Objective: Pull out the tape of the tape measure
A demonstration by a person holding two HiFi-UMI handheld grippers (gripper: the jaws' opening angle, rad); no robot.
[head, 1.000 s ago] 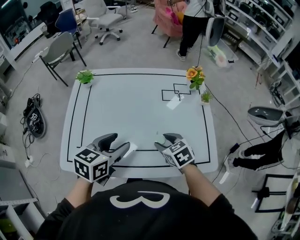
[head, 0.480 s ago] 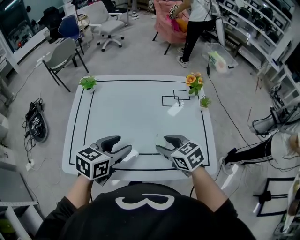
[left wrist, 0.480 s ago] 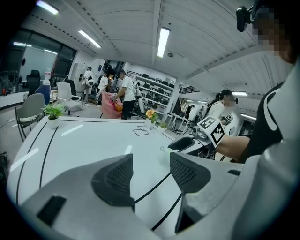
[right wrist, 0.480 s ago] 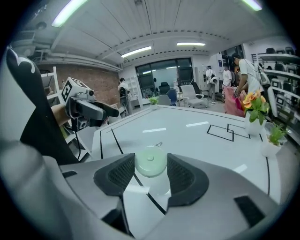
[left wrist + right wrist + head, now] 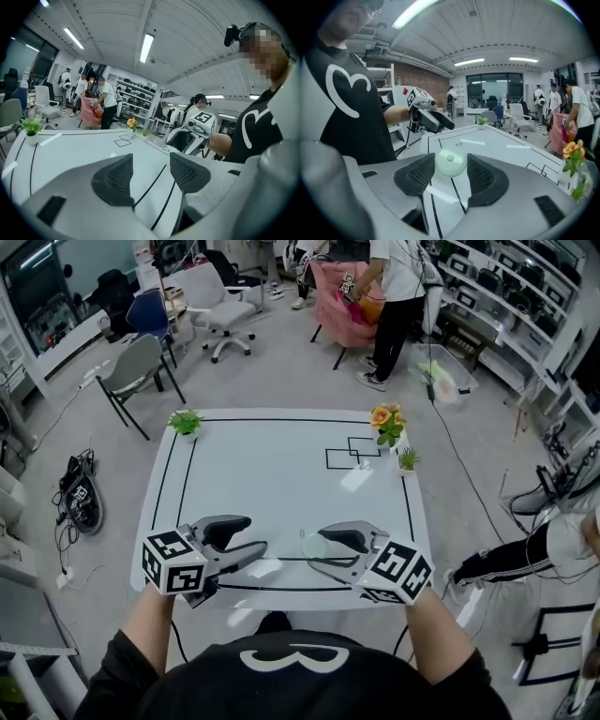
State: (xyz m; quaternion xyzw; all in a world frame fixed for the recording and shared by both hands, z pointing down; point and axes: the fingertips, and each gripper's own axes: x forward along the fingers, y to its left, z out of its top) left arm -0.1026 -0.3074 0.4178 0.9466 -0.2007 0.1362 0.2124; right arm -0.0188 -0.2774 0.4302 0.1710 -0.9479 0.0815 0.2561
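The tape measure (image 5: 314,545) is a pale green round case; no tape shows out of it. My right gripper (image 5: 323,549) is shut on it just above the white table (image 5: 272,474) near the front edge. In the right gripper view the case (image 5: 450,162) sits face-on between both pads of the right gripper (image 5: 451,165). My left gripper (image 5: 251,538) hangs a short way to its left, open and pointing at it. In the left gripper view the left gripper (image 5: 150,176) has nothing between its jaws, and the right gripper (image 5: 197,129) shows beyond them.
A green plant (image 5: 186,421) stands at the far left corner; orange flowers (image 5: 384,418) and a small plant (image 5: 407,459) stand at the far right. A white strip (image 5: 356,477) lies by black tape squares. Chairs (image 5: 136,367), people and floor cables (image 5: 80,498) surround the table.
Both grippers have turned inward to point at each other, the right one still carrying the green case. The head view has tilted up a little.
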